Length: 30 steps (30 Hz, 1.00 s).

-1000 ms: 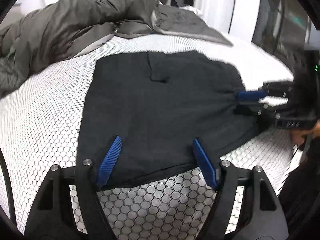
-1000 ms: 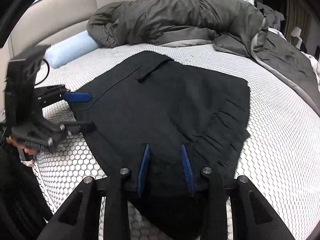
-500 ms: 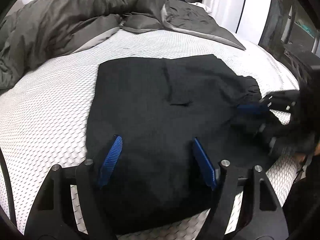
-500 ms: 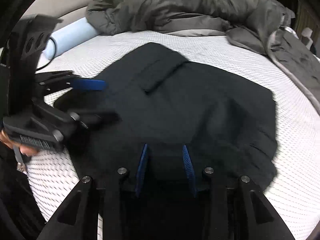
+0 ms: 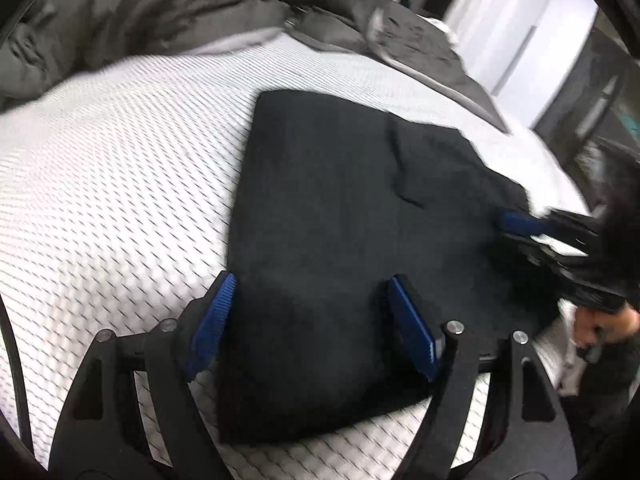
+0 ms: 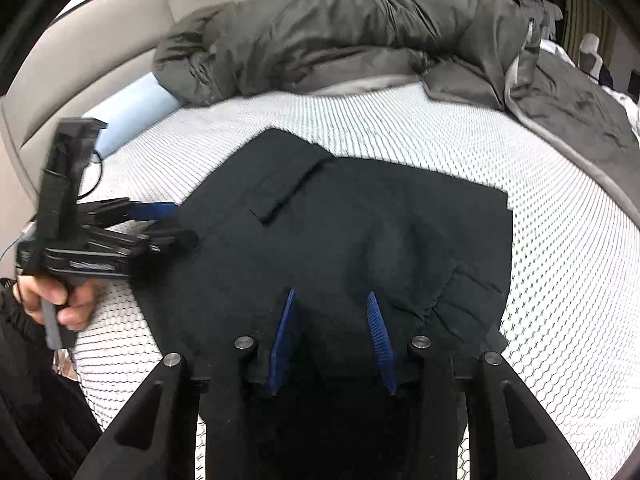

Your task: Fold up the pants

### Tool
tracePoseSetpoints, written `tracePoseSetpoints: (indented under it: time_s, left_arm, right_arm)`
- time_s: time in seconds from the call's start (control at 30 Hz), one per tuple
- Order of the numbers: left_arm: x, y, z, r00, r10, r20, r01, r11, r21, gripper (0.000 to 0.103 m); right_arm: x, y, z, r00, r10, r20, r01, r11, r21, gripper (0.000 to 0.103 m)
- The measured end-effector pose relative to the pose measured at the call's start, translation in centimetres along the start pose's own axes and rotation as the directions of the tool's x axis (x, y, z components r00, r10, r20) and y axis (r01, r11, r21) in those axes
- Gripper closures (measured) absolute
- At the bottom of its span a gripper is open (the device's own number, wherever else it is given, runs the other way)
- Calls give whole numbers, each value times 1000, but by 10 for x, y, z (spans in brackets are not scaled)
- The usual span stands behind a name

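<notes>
White honeycomb-weave bed [image 5: 120,184], grey duvet [image 6: 360,36] bunched at 12 o'clock. Black pants [image 6: 360,248] lie mid-bed, now a squarer, more compact block than a sec ago; fold looks nearly done. Left gripper [image 5: 312,320] wide open, holding nothing, pads [image 5: 412,336] straddling cloth. Right gripper [image 6: 332,336] jaws opening, fabric between, prob. letting go. Near hem hidden under fingers; motion blur.

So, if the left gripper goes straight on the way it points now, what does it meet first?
Most likely the black pants: the left gripper points down at the folded cloth, which lies directly between its open fingers. Depth is unclear, but nothing else shows in that line.
</notes>
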State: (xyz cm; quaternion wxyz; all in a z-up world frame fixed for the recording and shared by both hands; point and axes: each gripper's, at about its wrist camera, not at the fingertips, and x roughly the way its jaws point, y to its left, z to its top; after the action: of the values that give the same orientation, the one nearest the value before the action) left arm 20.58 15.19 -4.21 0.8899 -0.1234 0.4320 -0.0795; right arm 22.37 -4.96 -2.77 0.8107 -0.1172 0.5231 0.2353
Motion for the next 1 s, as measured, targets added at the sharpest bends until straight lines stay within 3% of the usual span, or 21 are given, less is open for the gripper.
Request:
tracePoseSetpoints:
  time_s: [0.13,0.23,0.37,0.43,0.5,0.57,0.63,0.73,0.77,0.8,0.87,1.0]
  left_arm:
    - [-9,-14,-17,999,-30,-44,31,999,19,28]
    - [-21,-24,-24,999,21,-33,-20,999,36,28]
    - [-43,-31,-10,994,42,101,-43,999,7,28]
    - [-40,-44,1,991,-12,134,8,1000,30,28]
    - [-25,-62,7,993,-30,116,19,995,97,28]
    - [3,-74,5,999,-7,43,0,986,170,37]
    - [18,-73,0,1000,13,23,-17,980,196,39]
    - [9,-58,1,999,-36,31,30,984,175,46]
    - [5,-52,1,999,-26,41,19,988,156,46]
    - [-1,-42,-1,998,6,55,-14,990,138,46]
    - [-3,-29,-1,999,8,49,-14,993,119,46]
    - [-22,-21,6,996,52,72,-59,994,93,46]
  right_arm:
    - [-5,-8,-7,1000,-6,0,6,1000,2,65]
    - [-9,-18,-10,1000,-3,8,3,1000,26,65]
    - [-14,-15,-3,999,-13,39,11,999,52,65]
    - [-11,-8,3,999,-19,40,17,998,61,65]
    - [-6,6,10,999,6,45,-8,999,46,65]
    - [7,20,14,998,62,14,-62,998,21,65]
    - [24,24,11,998,54,-41,-54,999,3,65]
    - [35,16,0,994,-85,-61,82,995,-52,65]
    - [28,4,-3,988,-142,-66,140,990,-32,65]
    - [23,-4,-5,984,-167,-64,166,986,-19,72]
    - [7,-26,-10,995,-92,-35,94,994,54,74]
    - [-5,-16,-9,995,-95,-6,95,995,30,67]
